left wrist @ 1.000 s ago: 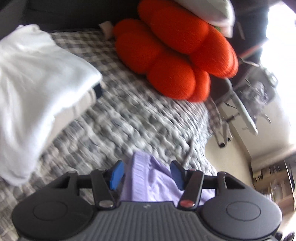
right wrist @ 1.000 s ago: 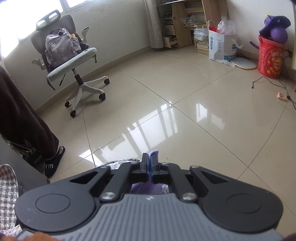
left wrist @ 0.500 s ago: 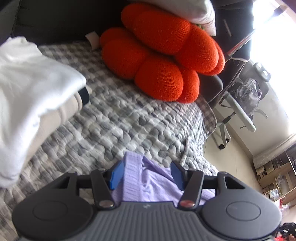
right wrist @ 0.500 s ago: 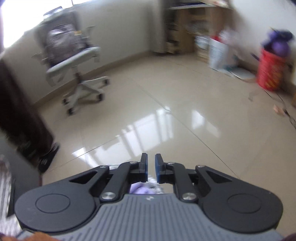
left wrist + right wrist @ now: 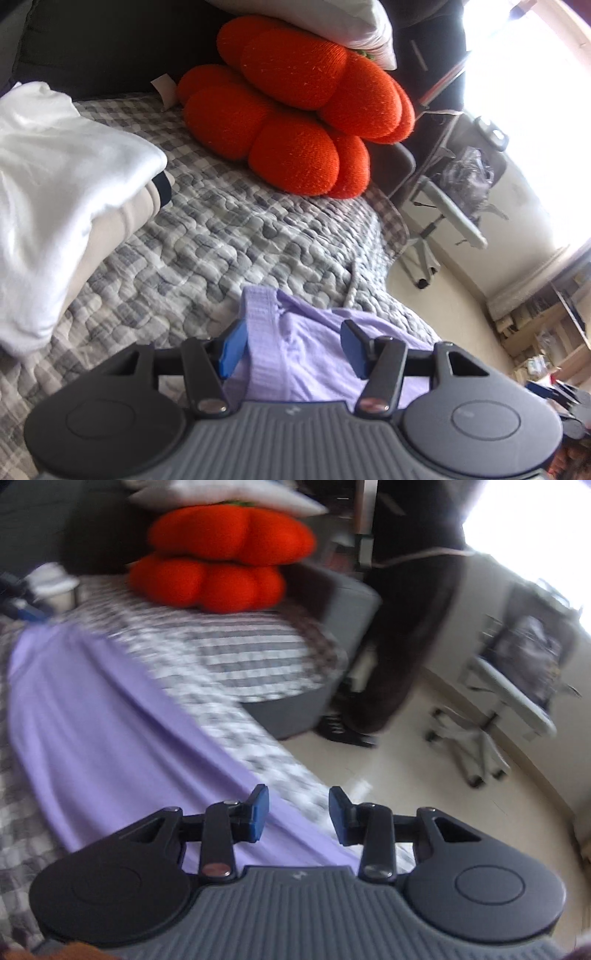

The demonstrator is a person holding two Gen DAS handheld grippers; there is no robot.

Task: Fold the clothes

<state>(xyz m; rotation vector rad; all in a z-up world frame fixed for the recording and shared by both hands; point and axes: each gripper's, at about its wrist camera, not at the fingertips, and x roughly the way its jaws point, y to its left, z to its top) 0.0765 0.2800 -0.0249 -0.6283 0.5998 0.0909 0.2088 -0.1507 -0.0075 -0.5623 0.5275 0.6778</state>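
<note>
A lavender garment [image 5: 110, 716] lies stretched along the checked quilt [image 5: 240, 653] in the right wrist view, down to the bed's near edge. My right gripper [image 5: 298, 814] hovers over its near end, jaws opening, nothing pinched between the blue pads. In the left wrist view the garment's ribbed end [image 5: 295, 343] lies flat between and under the fingers of my left gripper [image 5: 291, 347]. That gripper stands open; its left pad [image 5: 231, 347] is against the ribbed band and the cloth runs on under the right one.
Folded white and beige clothes [image 5: 55, 184] are stacked at the left on the quilt [image 5: 221, 236]. An orange puffy cushion [image 5: 295, 122] sits at the back under a white pillow [image 5: 332, 26]. An office chair [image 5: 498, 709] and bare floor [image 5: 424, 786] are to the right of the bed.
My right gripper let go of the lavender cloth, its jaws parted, and it swung from facing the floor round to the bed. The left gripper tilted slightly, with the cloth still between its jaws.
</note>
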